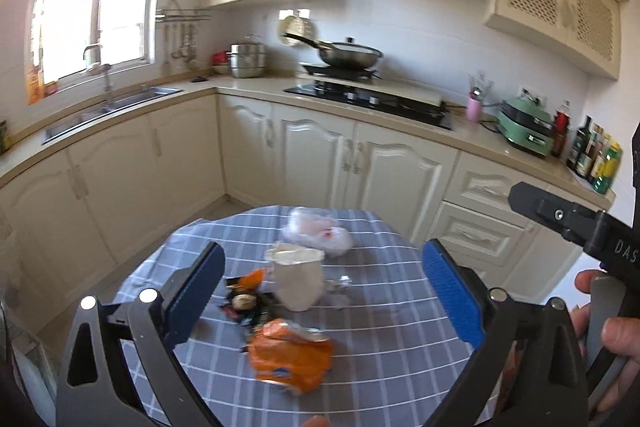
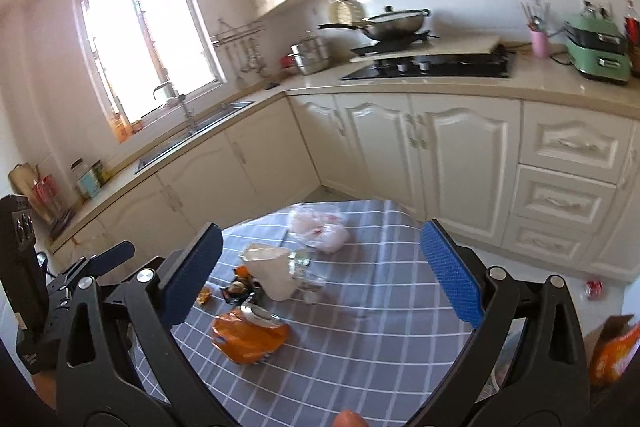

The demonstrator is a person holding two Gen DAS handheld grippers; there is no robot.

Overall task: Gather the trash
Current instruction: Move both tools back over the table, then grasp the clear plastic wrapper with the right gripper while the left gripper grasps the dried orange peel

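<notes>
- Two grippers, both empty, hover above the trash on the table [image 1: 380, 327]; the step in hand is judged to be the approach, with nothing collected yet.
- Left wrist view: left gripper [image 1: 324, 291] jaws spread wide, holding nothing. Lower centre of frame: orange wrapper [image 1: 290, 357], white paper cup [image 1: 298, 277], dark wrapper [image 1: 244, 301]; crumpled plastic bag [image 1: 318, 233] lies beyond the cup.
- Right wrist view: right gripper [image 2: 322, 267] jaws equally wide, empty. Same trash sits left of centre.
- Next move, as judged: descend and straddle one piece, likely the orange wrapper, then close.
</notes>
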